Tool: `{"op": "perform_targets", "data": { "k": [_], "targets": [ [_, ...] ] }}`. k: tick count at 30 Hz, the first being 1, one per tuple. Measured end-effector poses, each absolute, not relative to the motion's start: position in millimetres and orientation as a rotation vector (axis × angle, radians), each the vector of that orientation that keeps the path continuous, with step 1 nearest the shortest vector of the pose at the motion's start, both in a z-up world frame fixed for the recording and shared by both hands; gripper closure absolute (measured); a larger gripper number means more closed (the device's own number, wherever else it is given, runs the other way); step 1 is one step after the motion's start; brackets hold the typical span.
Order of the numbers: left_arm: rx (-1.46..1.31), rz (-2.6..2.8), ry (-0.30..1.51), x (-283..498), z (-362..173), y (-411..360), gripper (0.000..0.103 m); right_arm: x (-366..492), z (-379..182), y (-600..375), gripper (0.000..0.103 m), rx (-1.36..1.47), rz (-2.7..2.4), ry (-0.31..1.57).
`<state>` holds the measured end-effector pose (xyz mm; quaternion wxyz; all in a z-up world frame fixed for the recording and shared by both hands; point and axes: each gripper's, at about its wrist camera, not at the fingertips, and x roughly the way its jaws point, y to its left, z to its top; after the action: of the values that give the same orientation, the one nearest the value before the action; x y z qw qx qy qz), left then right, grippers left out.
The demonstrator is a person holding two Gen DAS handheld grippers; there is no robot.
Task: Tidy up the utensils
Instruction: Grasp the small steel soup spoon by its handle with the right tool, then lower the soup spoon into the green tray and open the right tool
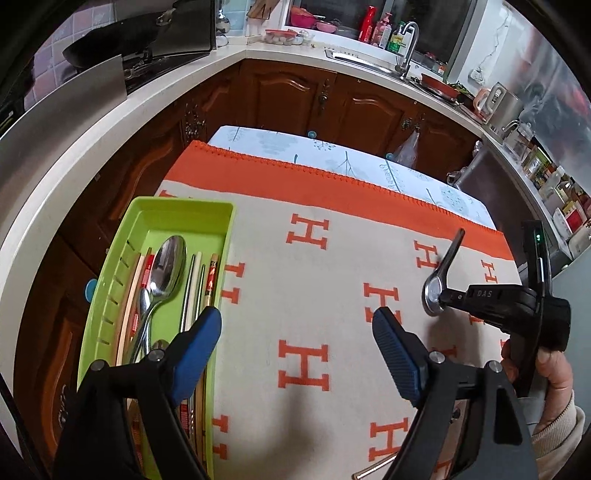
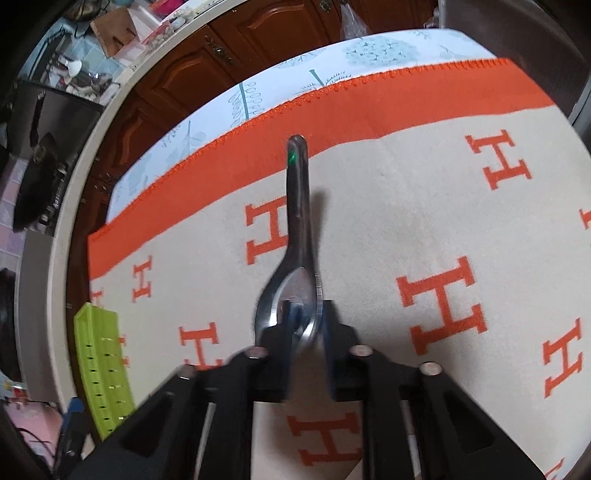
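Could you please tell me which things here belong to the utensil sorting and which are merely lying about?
Job:
green tray
spoons and chopsticks in it
spoon in right tongs
open left tongs

Lying about:
kettle
faucet
bottles

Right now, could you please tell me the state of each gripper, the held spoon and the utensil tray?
Left gripper: open, empty, over the cloth.
Right gripper: shut on the spoon's bowl.
Spoon: lifted, handle pointing away from the gripper.
Green tray: on the table's left, holding spoons and chopsticks.
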<state>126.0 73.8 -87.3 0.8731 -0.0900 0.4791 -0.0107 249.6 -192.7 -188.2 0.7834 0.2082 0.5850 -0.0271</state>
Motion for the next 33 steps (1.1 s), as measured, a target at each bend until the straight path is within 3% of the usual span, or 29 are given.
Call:
{"op": "perform_targets", "data": {
  "k": [15,25,27,33],
  "targets": [
    [-0.186,0.130,0.971,63,-77,121,0.016,174,-135,-151,0.102,0.573,0.154,1.205],
    [-0.146,0.285,0.988,29,-76,180,0.011,127,-87,-27,0.102,0.489,0.433,1.242],
    [-0.141,0.302,0.992,26,-76,188,0.001,122,-85,-1,0.102,0.464,0.477,1.263],
    [-0.105,0.344,0.996,18,-76,205,0.001,109,-96,63,0.102,0.383,0.538,1.334]
  ]
}}
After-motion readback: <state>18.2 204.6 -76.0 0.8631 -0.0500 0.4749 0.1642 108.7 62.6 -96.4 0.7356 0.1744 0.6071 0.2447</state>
